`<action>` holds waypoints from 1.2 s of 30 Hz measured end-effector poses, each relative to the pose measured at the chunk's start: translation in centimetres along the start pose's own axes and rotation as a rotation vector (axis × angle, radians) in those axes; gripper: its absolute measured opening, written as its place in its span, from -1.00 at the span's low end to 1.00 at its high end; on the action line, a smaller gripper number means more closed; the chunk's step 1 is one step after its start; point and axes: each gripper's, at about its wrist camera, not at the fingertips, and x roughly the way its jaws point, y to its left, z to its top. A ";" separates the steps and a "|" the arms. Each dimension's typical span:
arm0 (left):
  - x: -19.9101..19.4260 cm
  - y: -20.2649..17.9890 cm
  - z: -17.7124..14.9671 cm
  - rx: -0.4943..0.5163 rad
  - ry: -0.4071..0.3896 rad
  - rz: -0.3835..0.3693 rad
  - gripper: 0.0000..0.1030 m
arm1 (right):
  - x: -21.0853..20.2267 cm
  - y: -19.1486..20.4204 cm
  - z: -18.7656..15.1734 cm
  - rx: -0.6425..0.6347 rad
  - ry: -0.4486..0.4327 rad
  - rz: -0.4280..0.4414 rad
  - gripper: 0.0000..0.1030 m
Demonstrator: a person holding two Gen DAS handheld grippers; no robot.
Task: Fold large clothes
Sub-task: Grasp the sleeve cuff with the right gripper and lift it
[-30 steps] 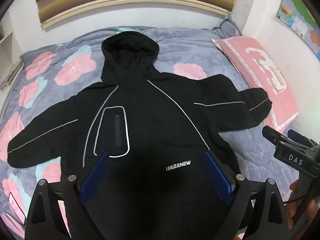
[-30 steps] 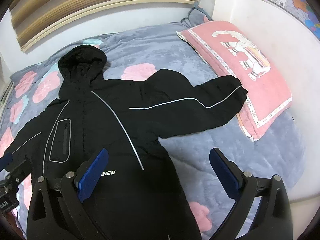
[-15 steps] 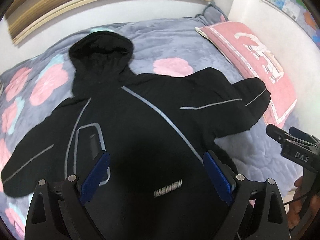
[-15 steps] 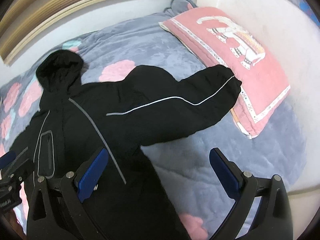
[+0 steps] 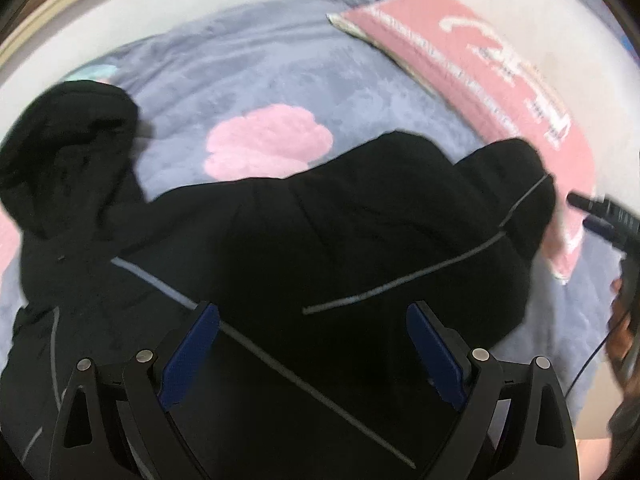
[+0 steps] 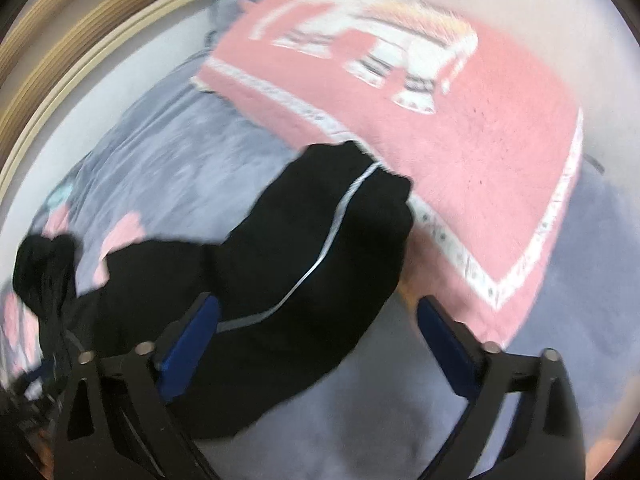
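Observation:
A large black hooded jacket [image 5: 340, 240] with thin grey piping lies spread flat on the bed. Its hood [image 5: 68, 136] points to the far left, and its right sleeve [image 6: 320, 236] reaches out to the pink pillow. My left gripper [image 5: 314, 316] is open and empty, hovering over the jacket's chest and shoulder. My right gripper [image 6: 318, 316] is open and empty, close above the right sleeve near its cuff [image 6: 372, 172]. The right gripper also shows at the right edge of the left wrist view [image 5: 600, 216].
A grey-blue bedspread [image 5: 260, 64] with pink flowers covers the bed. A pink pillow [image 6: 440, 120] with a white elephant lies against the white wall on the right, touching the sleeve cuff. A wooden headboard [image 6: 80, 52] runs along the far side.
Both grippers have moved right and down toward the jacket's right sleeve. The sleeve and pillow now fill the right wrist view. Both stay open.

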 end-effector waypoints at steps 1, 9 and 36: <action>1.1 -0.2 0.3 0.005 0.013 0.000 0.84 | 0.8 -0.5 0.7 0.007 0.006 0.006 0.76; 6.3 -1.7 0.1 0.022 0.092 -0.008 0.84 | 7.6 -1.8 3.3 0.059 0.106 0.068 0.10; -5.3 3.9 -5.7 -0.092 -0.007 0.057 0.84 | -2.9 6.6 1.2 -0.184 -0.074 0.242 -0.74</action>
